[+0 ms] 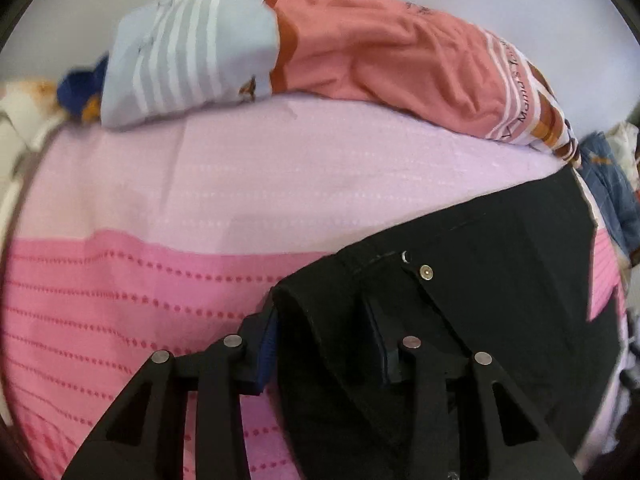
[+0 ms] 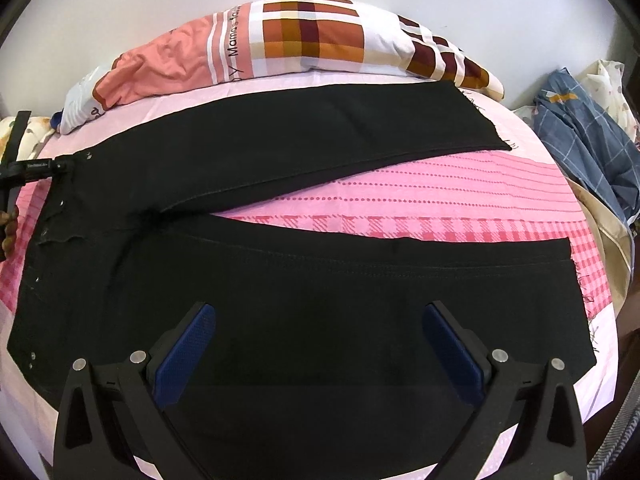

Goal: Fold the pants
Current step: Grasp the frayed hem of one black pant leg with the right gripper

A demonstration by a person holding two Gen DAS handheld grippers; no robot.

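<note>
- The black pants (image 2: 280, 152) lie spread flat on a pink bedsheet (image 2: 460, 192), waistband at the left of the right wrist view, the two legs running right and parted in a V.
- The far leg reaches towards the pillow (image 2: 304, 40); the near leg (image 2: 360, 300) lies on the side of the pants away from the pillow.
- The left gripper (image 1: 326, 344) sits at the waistband corner of the pants (image 1: 500, 260), narrowed around a raised fold of black cloth; its blue pads touch the fold on both sides, so it has hold of the waistband.
- A metal button (image 1: 425, 271) on the pants shows just beyond that grip.
- The right gripper (image 2: 318, 344) hangs over the near leg with its blue pads (image 2: 188, 348) spread wide, nothing clamped between them.
- A blue checked cloth (image 2: 584, 136) lies bunched off the bedsheet, right of the pants' hems.
</note>
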